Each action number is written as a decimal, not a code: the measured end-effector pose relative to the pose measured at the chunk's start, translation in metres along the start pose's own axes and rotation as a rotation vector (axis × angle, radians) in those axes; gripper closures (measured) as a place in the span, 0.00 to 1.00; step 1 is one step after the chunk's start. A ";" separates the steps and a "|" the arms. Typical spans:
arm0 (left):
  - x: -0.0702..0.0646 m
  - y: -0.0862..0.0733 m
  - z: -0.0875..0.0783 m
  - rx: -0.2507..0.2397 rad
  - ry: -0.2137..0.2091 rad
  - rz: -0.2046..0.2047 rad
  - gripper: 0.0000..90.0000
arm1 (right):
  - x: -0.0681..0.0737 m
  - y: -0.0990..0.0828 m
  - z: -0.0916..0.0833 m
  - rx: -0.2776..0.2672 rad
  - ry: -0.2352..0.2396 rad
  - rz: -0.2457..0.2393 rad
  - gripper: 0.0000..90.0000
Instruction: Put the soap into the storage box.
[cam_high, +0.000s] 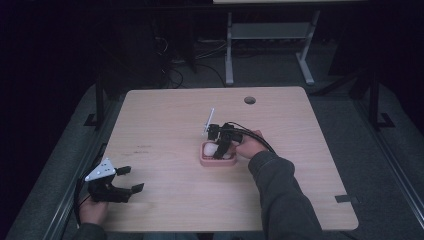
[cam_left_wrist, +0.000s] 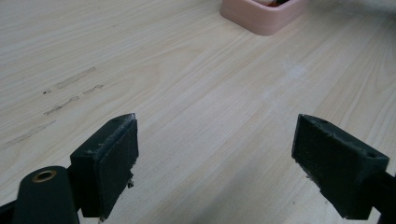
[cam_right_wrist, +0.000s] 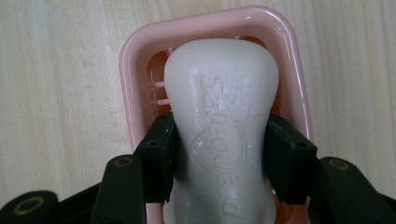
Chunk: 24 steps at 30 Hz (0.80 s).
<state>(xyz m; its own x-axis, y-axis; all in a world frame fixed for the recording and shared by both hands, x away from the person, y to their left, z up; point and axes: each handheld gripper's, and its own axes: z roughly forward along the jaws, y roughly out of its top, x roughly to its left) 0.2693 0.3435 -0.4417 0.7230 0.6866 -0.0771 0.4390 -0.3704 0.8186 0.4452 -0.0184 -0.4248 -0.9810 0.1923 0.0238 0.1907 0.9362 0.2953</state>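
A pale bar of soap (cam_right_wrist: 219, 70) with raised lettering lies in a pink soap dish (cam_right_wrist: 140, 51) at the middle of the wooden table (cam_high: 165, 115). My right gripper (cam_right_wrist: 220, 133) reaches down into the dish, its two black pads against the bar's narrow waist, one on each side. From the high view, the right gripper (cam_high: 220, 147) stands over the dish (cam_high: 216, 163), held by a hand in a dark sleeve. My left gripper (cam_high: 131, 179) rests near the table's front left corner, open, with bare wood between its jaws (cam_left_wrist: 217, 126). The dish (cam_left_wrist: 261, 18) lies far ahead of it.
A round cable hole (cam_high: 249, 100) sits near the table's far edge. Faint scuff marks (cam_high: 142, 147) mark the wood left of the dish. A strip of black tape (cam_high: 345, 198) lies at the right front edge. Another desk's metal legs (cam_high: 229, 55) stand beyond the table.
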 end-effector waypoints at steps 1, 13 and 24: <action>0.000 0.000 0.000 0.000 0.000 0.000 0.15 | 0.000 0.000 0.000 -0.001 0.001 0.001 0.53; 0.000 0.000 0.000 -0.001 0.000 -0.003 0.15 | 0.001 0.001 -0.002 -0.006 0.000 -0.002 0.50; 0.000 0.000 0.001 -0.001 0.000 -0.001 0.15 | 0.002 -0.001 -0.007 -0.017 -0.007 0.002 0.50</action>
<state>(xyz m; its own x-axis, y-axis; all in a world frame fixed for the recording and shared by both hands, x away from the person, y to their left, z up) 0.2696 0.3430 -0.4421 0.7223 0.6871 -0.0781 0.4396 -0.3691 0.8188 0.4430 -0.0215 -0.4180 -0.9804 0.1961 0.0178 0.1918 0.9306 0.3116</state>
